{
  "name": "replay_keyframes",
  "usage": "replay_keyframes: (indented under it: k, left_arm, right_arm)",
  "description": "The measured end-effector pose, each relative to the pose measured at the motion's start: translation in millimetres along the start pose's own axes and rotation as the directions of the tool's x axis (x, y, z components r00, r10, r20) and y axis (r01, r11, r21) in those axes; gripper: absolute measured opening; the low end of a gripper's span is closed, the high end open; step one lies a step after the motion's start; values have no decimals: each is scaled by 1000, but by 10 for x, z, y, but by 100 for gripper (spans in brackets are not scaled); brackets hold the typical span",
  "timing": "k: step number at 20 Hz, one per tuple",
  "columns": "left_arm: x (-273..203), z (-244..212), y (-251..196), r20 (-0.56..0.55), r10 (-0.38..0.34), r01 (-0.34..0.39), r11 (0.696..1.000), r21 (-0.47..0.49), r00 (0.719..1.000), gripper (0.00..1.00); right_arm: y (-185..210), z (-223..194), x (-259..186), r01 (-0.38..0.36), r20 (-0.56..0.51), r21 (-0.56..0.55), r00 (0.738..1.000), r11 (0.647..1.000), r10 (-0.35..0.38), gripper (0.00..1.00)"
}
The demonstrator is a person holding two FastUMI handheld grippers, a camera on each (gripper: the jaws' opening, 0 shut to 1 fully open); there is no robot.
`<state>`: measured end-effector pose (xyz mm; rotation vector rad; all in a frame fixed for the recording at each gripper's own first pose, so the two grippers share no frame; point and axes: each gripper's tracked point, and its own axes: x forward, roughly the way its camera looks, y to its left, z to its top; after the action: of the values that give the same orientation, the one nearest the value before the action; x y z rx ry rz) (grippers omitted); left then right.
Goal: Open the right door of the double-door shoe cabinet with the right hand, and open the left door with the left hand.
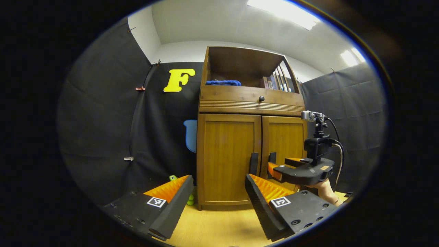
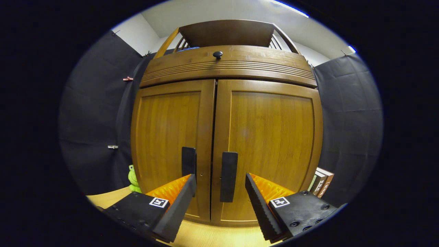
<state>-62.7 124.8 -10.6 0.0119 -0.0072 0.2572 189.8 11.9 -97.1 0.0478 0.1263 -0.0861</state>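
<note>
A wooden shoe cabinet (image 1: 240,99) stands against the black wall, both lower doors shut. The left door (image 1: 228,157) and right door (image 1: 286,144) each carry a dark vertical handle beside the middle seam. My left gripper (image 1: 219,193) is open, some way back from the left door. In the right gripper view my right gripper (image 2: 220,192) is open, close to the doors, its fingers either side of the right door's handle (image 2: 228,176) without touching it. The left door's handle (image 2: 188,164) is just to its left. The right gripper (image 1: 301,169) also appears in the left gripper view, near the handles.
A drawer with a round knob (image 2: 217,54) runs above the doors, and an open shelf on top holds a blue cloth (image 1: 223,82) and books (image 1: 274,82). A green toy frog (image 2: 133,178) sits at the cabinet's left, and books (image 2: 320,185) lean at its right. Light wooden floor lies below.
</note>
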Motion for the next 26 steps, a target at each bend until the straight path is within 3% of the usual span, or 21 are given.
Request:
replay_keyframes:
  k: [9, 12, 15, 19, 21, 26]
  left_arm:
    - [-4, -120, 181, -39, 41, -40, 999, 21, 998, 95]
    - [-9, -149, 276, -44, 65, -65, 998, 15, 997, 95]
    - [-17, -166, 345, -57, 83, -83, 996, 16, 995, 95]
    - [-28, -177, 394, -59, 88, -88, 996, 17, 994, 95]
    - [-37, -166, 407, -55, 85, -85, 996, 11, 995, 95]
    - [-40, -216, 377, -68, 68, -68, 998, -5, 995, 92]
  right_arm:
    - [-231, -200, 552, 69, -27, 27, 997, 997, -69, 85]
    - [-187, -207, 642, 57, -20, 16, 998, 998, -57, 85]
    - [-111, -341, 723, 38, -62, 0, 997, 999, -38, 67]
    - [-126, -330, 694, 73, -65, -21, 995, 997, -74, 25]
    - [-98, -354, 621, 66, -82, -35, 994, 997, -69, 18]
    - [-130, -288, 148, 17, -73, -22, 997, 1000, -19, 18]
